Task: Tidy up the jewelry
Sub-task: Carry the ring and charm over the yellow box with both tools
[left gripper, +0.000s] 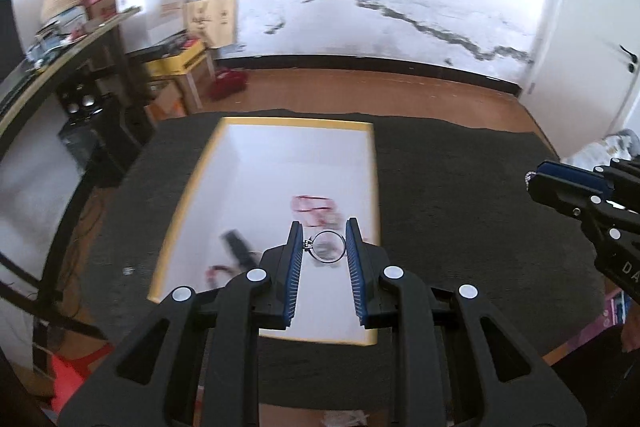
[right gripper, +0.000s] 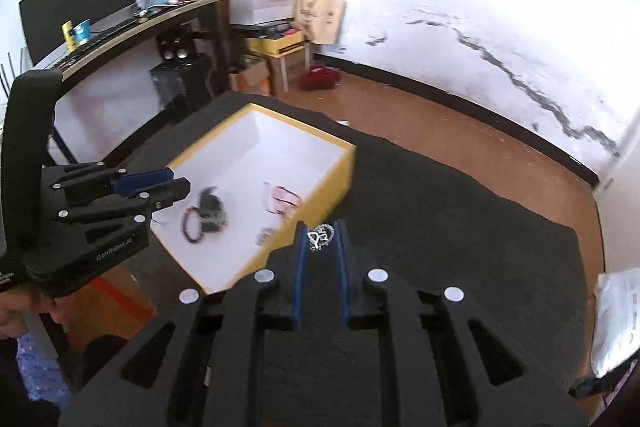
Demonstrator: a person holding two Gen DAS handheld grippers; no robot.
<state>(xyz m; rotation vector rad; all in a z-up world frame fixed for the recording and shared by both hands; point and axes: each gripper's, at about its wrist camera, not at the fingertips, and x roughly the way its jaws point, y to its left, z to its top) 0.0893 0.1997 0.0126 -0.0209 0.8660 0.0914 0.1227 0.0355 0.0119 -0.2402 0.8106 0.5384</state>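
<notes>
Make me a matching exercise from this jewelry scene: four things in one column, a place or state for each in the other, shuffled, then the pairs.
1. silver ring
2. sparkly piece
3. dark bracelet
4. yellow box

A. on the black mat
B. gripped by the left gripper
C. lying on the box's white floor
D. gripped by the right gripper

Pairs: 1-B, 2-D, 3-C, 4-A
</notes>
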